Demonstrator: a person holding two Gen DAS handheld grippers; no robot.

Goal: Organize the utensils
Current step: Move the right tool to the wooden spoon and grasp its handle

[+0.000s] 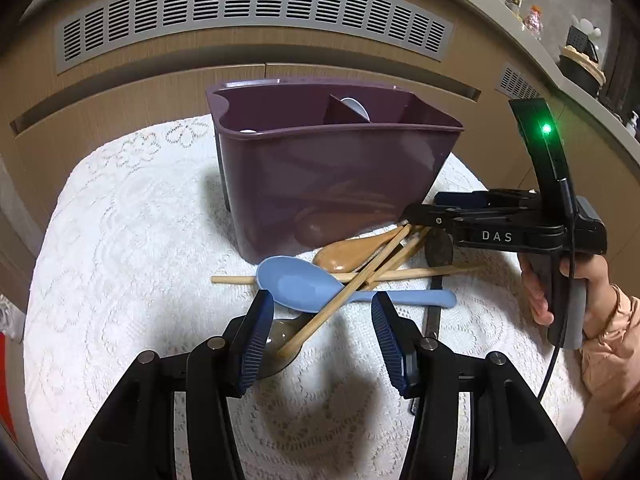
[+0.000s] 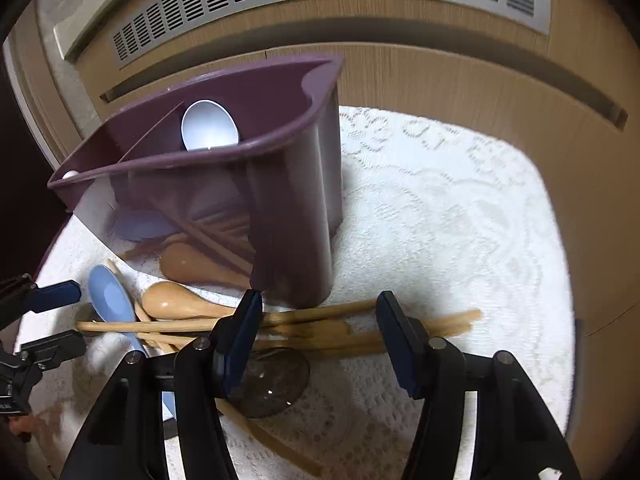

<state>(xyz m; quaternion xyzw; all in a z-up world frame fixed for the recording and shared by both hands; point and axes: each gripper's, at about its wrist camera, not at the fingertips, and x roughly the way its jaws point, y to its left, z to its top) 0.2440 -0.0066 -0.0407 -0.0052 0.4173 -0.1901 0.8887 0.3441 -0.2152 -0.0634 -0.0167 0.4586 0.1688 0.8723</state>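
A purple utensil holder (image 1: 332,168) with a divider stands on a white lace cloth (image 1: 132,248); a white spoon (image 2: 208,126) stands inside it. In front lies a pile: a blue spoon (image 1: 304,284), a wooden spoon (image 1: 352,252), several wooden chopsticks (image 1: 360,276), and a dark translucent spoon (image 2: 272,380). My left gripper (image 1: 322,320) is open, just short of the blue spoon. My right gripper (image 2: 320,332) is open over the chopstick handles (image 2: 320,316); it shows in the left wrist view (image 1: 424,212) beside the holder's right corner.
A wooden cabinet with a grey vent grille (image 1: 248,4) rises behind the table. A shelf with small items (image 1: 576,52) runs at the right. The cloth to the holder's right (image 2: 460,220) holds nothing.
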